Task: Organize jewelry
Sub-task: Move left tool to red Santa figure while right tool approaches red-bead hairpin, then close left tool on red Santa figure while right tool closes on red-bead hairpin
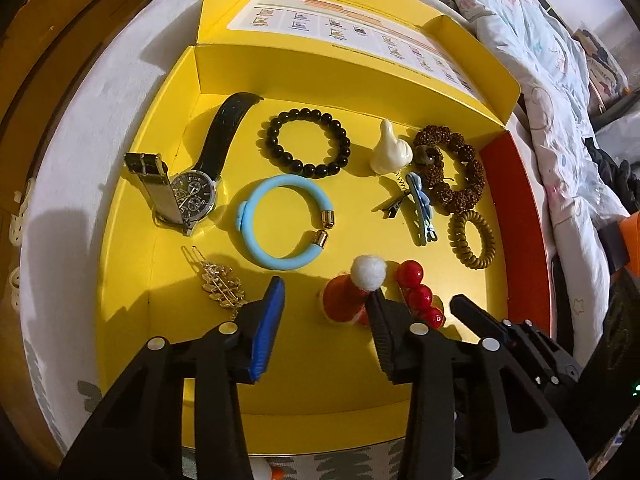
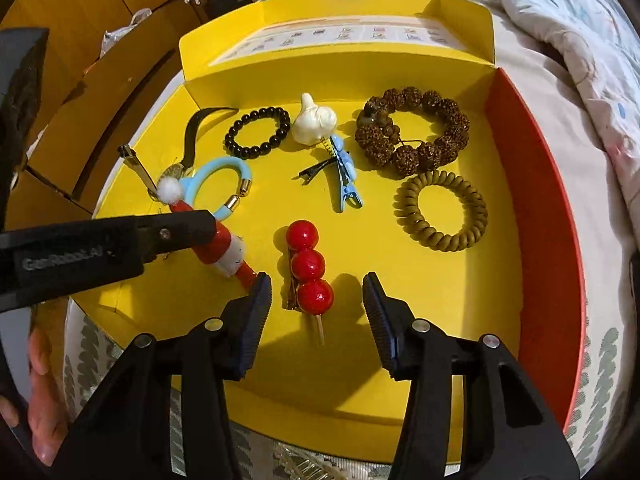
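The red berry hair clip (image 2: pixel 307 267) lies on the yellow box (image 2: pixel 440 320) floor between the right gripper's (image 2: pixel 318 300) spread, empty fingers, its long axis running away from them, stick end nearest. Just left of it, the left gripper (image 1: pixel 326 300) straddles the Santa-hat clip (image 1: pixel 352 292); whether its pads press I cannot tell.

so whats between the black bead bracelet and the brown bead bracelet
The white thumbs-up figurine sits between the black bead bracelet and the brown bead bracelet, apart from both. Both wrist views show it, the right one most clearly.
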The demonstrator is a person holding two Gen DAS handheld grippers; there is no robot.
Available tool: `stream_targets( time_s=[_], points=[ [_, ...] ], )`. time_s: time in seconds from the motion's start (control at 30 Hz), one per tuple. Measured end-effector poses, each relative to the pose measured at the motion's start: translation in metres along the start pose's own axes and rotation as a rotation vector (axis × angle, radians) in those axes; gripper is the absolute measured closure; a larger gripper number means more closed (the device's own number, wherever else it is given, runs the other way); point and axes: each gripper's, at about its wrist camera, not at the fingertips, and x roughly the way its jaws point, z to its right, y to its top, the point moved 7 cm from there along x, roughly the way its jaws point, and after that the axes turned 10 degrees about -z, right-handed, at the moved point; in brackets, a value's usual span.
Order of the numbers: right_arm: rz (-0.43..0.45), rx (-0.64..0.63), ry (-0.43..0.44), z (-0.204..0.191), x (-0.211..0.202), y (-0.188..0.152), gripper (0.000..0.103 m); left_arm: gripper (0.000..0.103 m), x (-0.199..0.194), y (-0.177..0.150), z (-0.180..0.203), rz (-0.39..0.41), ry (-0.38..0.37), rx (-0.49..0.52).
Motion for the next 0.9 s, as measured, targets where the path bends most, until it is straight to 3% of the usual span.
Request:
stream_targets(
  time_s=[0.43, 0.9],
  points=[
    [-0.006, -0.008, -0.022, -0.0013, 0.0056, 0.0036, 0.073, 0.090, 0.0047, 0.0028, 0.0040, -0.010, -0.018, 0.011],
    [-0.004, 0.000, -0.012, -0.0018, 0.0024, 0.0032, 0.083, 0.094, -0.0042, 0.0021, 0.0032, 0.014, -0.036, 0.009]
  ],
)
